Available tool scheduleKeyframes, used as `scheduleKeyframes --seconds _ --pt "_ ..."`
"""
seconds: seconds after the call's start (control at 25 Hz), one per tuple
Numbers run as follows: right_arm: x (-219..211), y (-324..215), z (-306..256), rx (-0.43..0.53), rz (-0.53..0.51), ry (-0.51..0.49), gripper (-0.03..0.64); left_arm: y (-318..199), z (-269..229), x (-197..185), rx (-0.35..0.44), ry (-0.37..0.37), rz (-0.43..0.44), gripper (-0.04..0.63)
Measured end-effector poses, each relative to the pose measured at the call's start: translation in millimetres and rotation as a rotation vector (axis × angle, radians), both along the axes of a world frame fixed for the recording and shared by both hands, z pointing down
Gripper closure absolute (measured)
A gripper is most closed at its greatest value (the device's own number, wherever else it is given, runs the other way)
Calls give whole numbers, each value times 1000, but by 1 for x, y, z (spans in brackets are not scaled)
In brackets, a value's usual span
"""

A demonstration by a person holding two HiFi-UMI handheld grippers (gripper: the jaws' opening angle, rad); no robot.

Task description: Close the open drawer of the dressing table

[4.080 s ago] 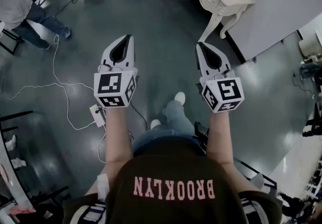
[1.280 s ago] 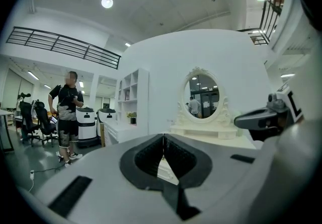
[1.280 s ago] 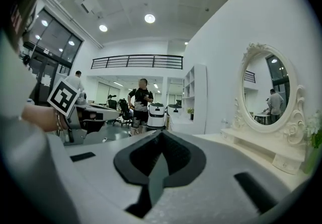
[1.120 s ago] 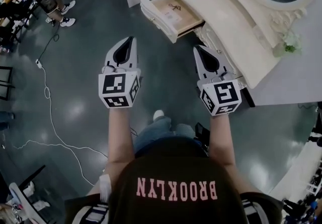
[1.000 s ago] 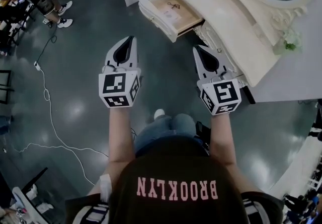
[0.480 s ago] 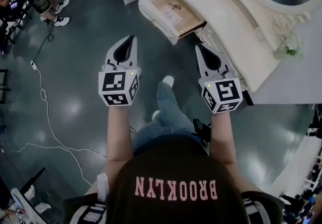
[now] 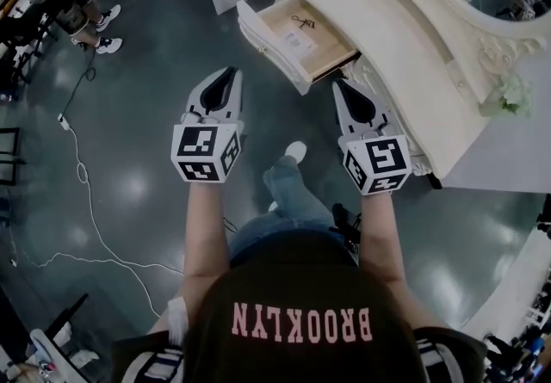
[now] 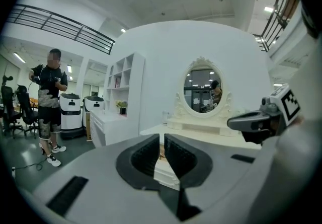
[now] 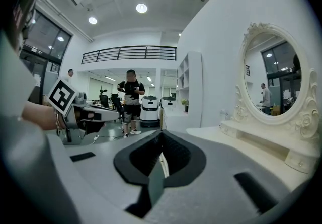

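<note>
**Closing in on the open drawer**

The person has stepped nearer in the last second. The dressing table point(image 7: 405, 54) and its open drawer point(image 7: 300, 35) now lie closer ahead of both grippers than before. The approach looks nearly done, though nothing touches the drawer front yet. The drawer juts out from the table's left end, just beyond the gripper tips and between them. The left gripper point(image 7: 226, 72) and right gripper point(image 7: 341, 83) reach forward side by side on outstretched forearms, pointing roughly level. Each has its jaws pressed together with nothing between them.
</note>
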State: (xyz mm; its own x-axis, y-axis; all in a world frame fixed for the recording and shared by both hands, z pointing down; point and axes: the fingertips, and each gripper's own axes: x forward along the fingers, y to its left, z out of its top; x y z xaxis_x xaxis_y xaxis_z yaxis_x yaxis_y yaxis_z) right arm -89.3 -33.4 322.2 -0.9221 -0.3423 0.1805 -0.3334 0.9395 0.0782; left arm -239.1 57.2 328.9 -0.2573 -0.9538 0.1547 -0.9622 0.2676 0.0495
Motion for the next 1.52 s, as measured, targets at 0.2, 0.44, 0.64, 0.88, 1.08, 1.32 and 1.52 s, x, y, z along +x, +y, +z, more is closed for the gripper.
scheduleKeyframes --seconds 0.2,0.44,0.64,0.88,1.08,1.32,1.52 --pt "-19 -49 11 -30 24 7 621 -52 22 -22 -57 31 31 483" --pt "-41 -103 27 -89 57 19 621 -105 58 -52 -155 69 46 449" --pt "-50 -143 51 -161 91 37 620 -140 91 -74 -230 96 47 449" --pt "-55 -183 88 -247 149 91 621 -168 148 -89 -393 125 85 451" --pt "-58 -209 108 -301 169 114 620 -178 198 -96 -524 156 101 451" --pt "-52 -218 135 -347 179 150 620 -175 254 -95 -674 138 131 451" --pt "-42 -218 154 -399 194 176 620 -177 276 -99 -739 122 139 451"
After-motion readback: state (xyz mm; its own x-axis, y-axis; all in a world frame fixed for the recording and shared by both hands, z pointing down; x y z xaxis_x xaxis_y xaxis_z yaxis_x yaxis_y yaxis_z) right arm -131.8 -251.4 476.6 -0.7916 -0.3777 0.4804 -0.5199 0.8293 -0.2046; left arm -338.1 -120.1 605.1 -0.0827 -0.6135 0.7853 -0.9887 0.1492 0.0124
